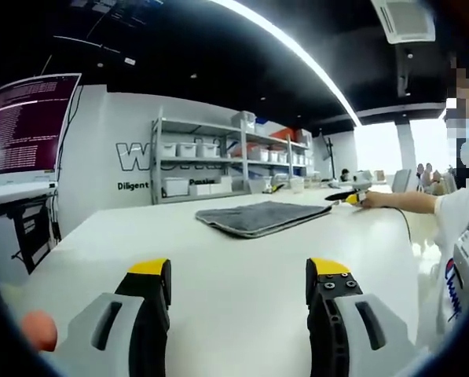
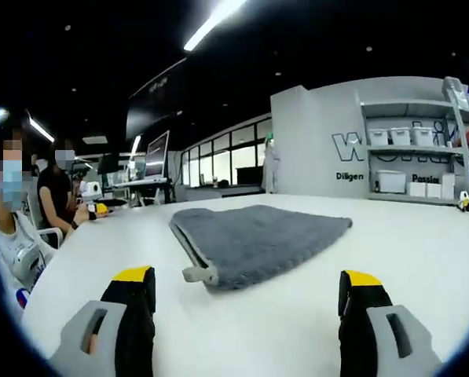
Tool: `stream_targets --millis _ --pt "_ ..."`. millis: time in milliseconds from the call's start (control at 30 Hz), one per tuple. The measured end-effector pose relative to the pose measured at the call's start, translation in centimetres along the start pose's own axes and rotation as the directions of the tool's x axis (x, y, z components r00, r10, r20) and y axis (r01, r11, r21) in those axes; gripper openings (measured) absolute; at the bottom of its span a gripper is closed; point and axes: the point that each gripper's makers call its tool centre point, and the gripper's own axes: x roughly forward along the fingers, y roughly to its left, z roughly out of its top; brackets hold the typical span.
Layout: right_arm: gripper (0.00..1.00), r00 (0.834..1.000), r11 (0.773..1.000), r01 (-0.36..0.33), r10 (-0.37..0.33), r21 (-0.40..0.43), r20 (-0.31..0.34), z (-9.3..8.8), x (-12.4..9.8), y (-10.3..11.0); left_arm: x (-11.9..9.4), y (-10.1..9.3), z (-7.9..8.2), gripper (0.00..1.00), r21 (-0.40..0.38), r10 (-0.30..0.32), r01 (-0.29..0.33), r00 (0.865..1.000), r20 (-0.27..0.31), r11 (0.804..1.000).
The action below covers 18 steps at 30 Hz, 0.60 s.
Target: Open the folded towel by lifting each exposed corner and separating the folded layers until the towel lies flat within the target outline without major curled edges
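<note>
left gripper (image 1: 238, 287): jaws apart, empty | right gripper (image 2: 250, 294): jaws apart, empty

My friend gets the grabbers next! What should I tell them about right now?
Left gripper: open, empty, low over the white table, well short of the towel.
Right gripper: open, empty, closer to the towel, not touching it.
Towel: grey, still folded, lying flat on the table; in the right gripper view its folded edge and a small tab at the corner face that gripper.
Done: nothing unfolded yet.
Left: lift a corner, peel the layers apart, spread it flat. I can't make out a target outline on the table.
</note>
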Motion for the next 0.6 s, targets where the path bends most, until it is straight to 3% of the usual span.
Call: stream_targets --millis 200,367,467,600 --pt "0.99 1.0 1.0 0.01 -0.01 0.008 -0.011 -0.2 -0.1 -0.4 0.0 -0.3 -0.1 0.69 0.027 0.0 0.0 1.0 -0.009 1.0" --pt "0.99 0.998 0.999 0.014 -0.016 -0.029 -0.068 -0.9 0.0 -0.7 0.0 -0.4 -0.1 0.69 0.035 -0.005 0.005 1.0 -0.013 0.999" --pt "0.99 0.993 0.998 0.058 -0.061 -0.037 -0.102 -1.5 0.0 -1.1 -0.1 -0.7 0.0 0.69 0.031 -0.021 0.022 1.0 -0.005 0.999" --pt "0.99 0.994 0.997 0.073 -0.074 -0.022 -0.08 -1.2 0.2 0.3 0.0 -0.9 -0.2 0.69 0.035 -0.031 0.032 0.999 -0.009 0.999"
